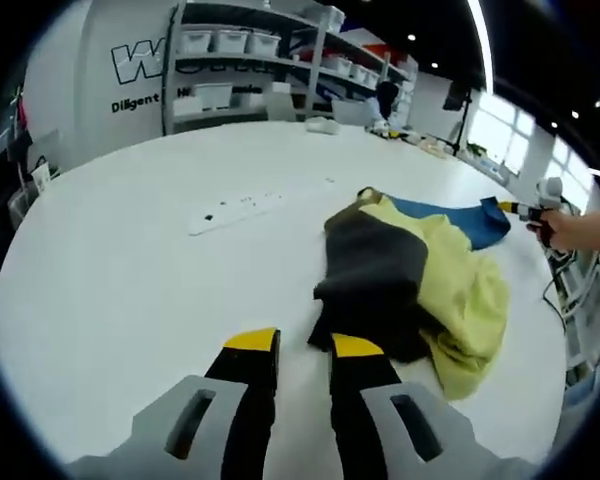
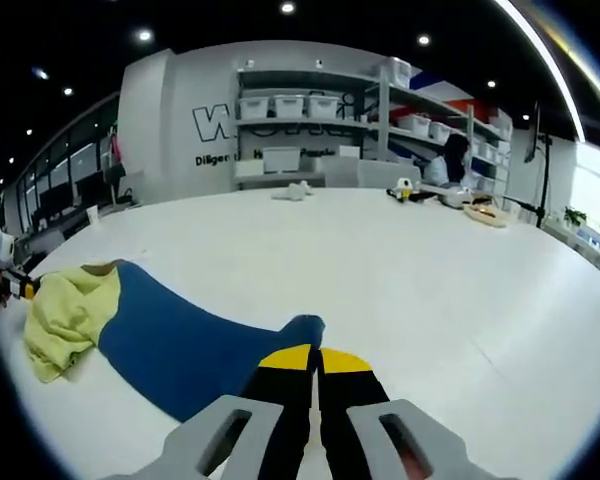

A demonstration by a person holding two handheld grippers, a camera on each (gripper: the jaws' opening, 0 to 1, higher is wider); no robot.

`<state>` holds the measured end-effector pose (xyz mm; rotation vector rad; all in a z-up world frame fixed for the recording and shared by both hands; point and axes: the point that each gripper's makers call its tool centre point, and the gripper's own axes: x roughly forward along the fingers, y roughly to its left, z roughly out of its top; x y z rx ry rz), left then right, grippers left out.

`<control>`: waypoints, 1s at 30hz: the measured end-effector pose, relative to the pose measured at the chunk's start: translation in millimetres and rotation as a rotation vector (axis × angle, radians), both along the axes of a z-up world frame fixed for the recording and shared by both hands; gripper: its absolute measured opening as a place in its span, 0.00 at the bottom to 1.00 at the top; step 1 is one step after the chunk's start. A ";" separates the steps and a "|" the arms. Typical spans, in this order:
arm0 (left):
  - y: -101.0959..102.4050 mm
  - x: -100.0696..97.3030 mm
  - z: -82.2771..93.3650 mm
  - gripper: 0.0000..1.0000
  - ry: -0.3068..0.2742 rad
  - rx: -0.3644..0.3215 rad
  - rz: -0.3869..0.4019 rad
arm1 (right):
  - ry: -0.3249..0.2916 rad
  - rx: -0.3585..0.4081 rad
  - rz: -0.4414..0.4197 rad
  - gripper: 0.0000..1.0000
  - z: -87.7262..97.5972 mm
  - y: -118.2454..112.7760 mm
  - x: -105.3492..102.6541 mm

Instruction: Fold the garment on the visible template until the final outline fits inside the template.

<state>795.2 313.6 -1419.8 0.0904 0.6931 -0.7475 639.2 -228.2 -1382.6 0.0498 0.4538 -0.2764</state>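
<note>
Garment (image 1: 420,280) just ahead of left claw (image 1: 305,347) | right claw (image 2: 316,356) pinching its blue edge

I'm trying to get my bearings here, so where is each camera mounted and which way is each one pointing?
Left gripper view: rides the left gripper, jaws apart, looking across the white table at the crumpled garment; the right gripper and a hand show at the far side.
Right gripper view: rides the right gripper, jaws shut on the garment's blue sleeve, facing the shelves.
Shared: garment, table, shelves.
</note>
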 end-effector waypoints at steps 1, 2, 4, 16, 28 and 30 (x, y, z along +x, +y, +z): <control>1.1 -0.6 -0.9 0.13 -0.005 0.020 -0.007 | -0.003 0.002 0.000 0.00 0.5 0.0 0.9; -0.1 -1.9 -2.1 0.12 -0.004 0.028 -0.018 | 0.000 0.001 0.005 0.00 0.4 0.9 1.6; -6.9 -2.8 -2.0 0.15 -0.006 0.021 -0.032 | 0.000 -0.001 0.008 0.00 1.0 1.8 2.3; -26.5 -13.1 -21.1 0.09 0.017 0.060 -0.097 | 0.010 0.001 0.015 0.00 -2.0 3.5 0.7; -0.7 -19.2 0.6 0.02 0.004 0.039 -0.063 | 0.011 0.003 0.018 0.00 -0.3 5.0 -3.8; 14.4 -21.0 6.5 0.02 -0.006 0.044 -0.048 | 0.011 0.001 0.021 0.00 1.4 5.0 -4.3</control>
